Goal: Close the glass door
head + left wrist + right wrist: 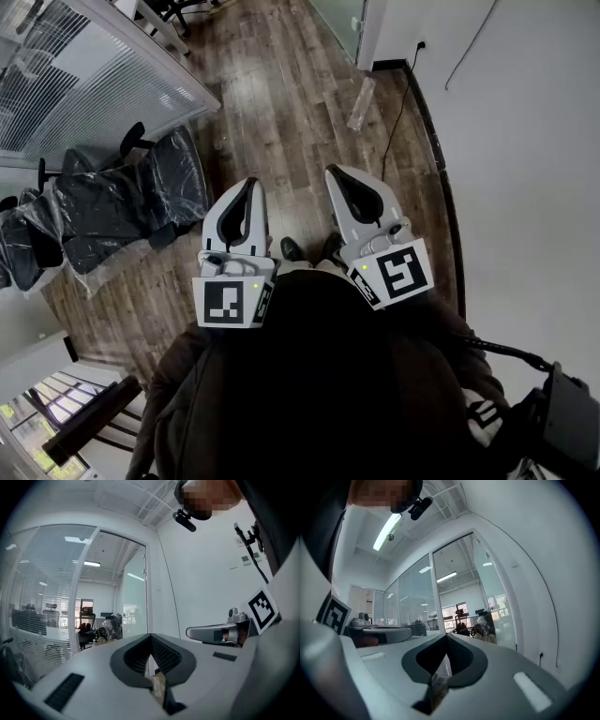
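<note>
Glass door (pixel 135 592) dead ahead, at the far end of the floor (pixel 281 94), set in its white frame hard by the wall (pixel 525 141). It is well apart from both tools, and it looks swung open, though I can't read the angle for sure. Nothing is touching it.

Left gripper (pixel 251 183) and right gripper (pixel 335 173) ride side by side in front of the person's chest, both level and pointing towards the door. Both are clenched, tips meeting with nothing caught between them.

So the step in hand, as I read it, is the approach: walk up before anything else. The lane down the middle of the boards looks the best line. Wrapped chairs (pixel 122 202) crowd the left edge of the floor and a cable (pixel 398 103) trails along the right edge by the wall, so keep the feet away from both.

On arrival, clenched jaws should do nicely for a push. Meet the door on its frame or handle side rather than bare glass, touch gently, then press steadily. Using one gripper should be enough, and the other can stay back. I'd go slowly near the end of the swing, since glass won't forgive a slam, and the handle isn't visible from here.
</note>
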`<state>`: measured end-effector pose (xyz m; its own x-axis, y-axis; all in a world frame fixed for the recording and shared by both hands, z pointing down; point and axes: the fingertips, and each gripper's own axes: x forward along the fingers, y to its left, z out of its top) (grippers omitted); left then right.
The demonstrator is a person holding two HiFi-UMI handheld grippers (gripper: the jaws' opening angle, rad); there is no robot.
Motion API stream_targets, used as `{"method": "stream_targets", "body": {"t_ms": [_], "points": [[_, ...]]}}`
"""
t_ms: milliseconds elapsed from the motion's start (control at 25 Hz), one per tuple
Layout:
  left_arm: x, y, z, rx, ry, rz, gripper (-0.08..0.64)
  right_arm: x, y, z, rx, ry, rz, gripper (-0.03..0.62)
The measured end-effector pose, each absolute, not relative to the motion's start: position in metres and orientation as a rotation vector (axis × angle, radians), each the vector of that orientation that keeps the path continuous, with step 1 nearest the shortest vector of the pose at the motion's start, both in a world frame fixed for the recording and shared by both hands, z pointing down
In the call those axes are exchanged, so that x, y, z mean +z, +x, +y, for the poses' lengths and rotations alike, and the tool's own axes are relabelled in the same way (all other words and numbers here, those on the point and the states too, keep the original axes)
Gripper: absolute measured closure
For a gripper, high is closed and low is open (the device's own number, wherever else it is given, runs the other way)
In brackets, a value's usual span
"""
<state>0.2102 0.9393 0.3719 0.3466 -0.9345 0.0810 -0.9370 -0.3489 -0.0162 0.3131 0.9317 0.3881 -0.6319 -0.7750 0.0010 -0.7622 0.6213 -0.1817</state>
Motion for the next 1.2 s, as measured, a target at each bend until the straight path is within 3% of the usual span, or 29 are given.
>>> {"method": "stream_targets", "body": {"t_ms": [480,1200], "points": [[0.379,0.168,0.909,0.094,2.503,-1.797,0.563,0.39,0.274,0.9,-0.249,-1.305,2.798,0.591],[0.359,0.036,0.627,0.016,2.52,-1.809,0.563,0.371,0.132,0.619,-0.226,-1.289,2.867,0.591]]}}
